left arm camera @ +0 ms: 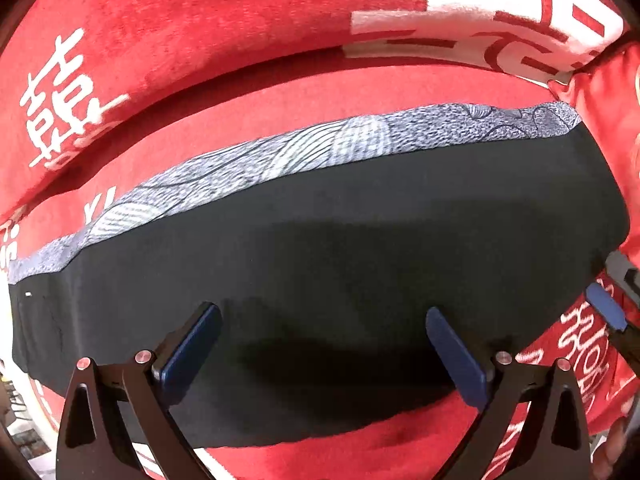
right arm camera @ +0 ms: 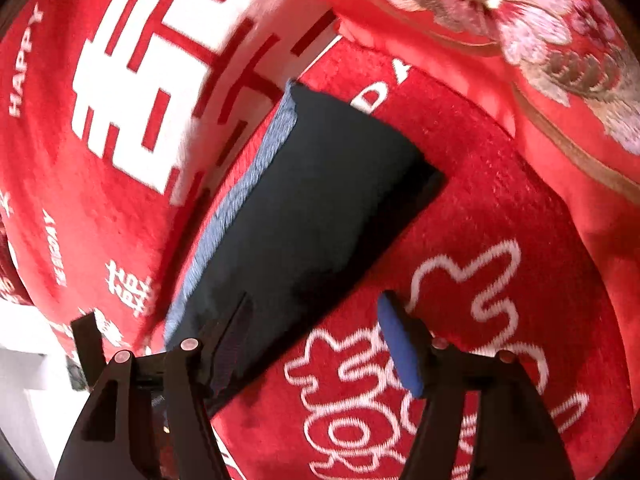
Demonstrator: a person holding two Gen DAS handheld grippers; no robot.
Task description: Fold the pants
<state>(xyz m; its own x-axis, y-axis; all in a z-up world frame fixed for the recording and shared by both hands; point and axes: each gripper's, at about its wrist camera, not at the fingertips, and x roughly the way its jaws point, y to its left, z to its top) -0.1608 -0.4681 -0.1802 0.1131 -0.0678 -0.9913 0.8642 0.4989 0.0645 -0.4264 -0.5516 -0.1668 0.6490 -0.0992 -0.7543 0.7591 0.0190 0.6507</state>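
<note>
Under everything is the red plush blanket [left arm camera: 280, 92] with white characters, covering what looks like a sofa seat and backrest; at the far right a red flowered cushion [right arm camera: 520, 40] leans in. On the seat lie the pants [left arm camera: 340, 240], black, folded into one long flat band, with a grey patterned strip [left arm camera: 320, 148] showing along the far edge where the layers don't quite match.

My left gripper [left arm camera: 324, 344] hangs straight over the near edge of the band, spread wide, nothing between the pads. My right gripper [right arm camera: 316, 344] sits at the band's right end, tilted down, also spread; its left finger is over the black cloth, its right finger over bare blanket, and neither pinches anything.

My guess is one lengthwise fold is done and a crosswise fold comes next. The risk: the plush grips fabric, so if I pinch only the top layer the bottom one stays behind and the fold skews. I could also catch the blanket's pile with the pants and drag both.
</note>
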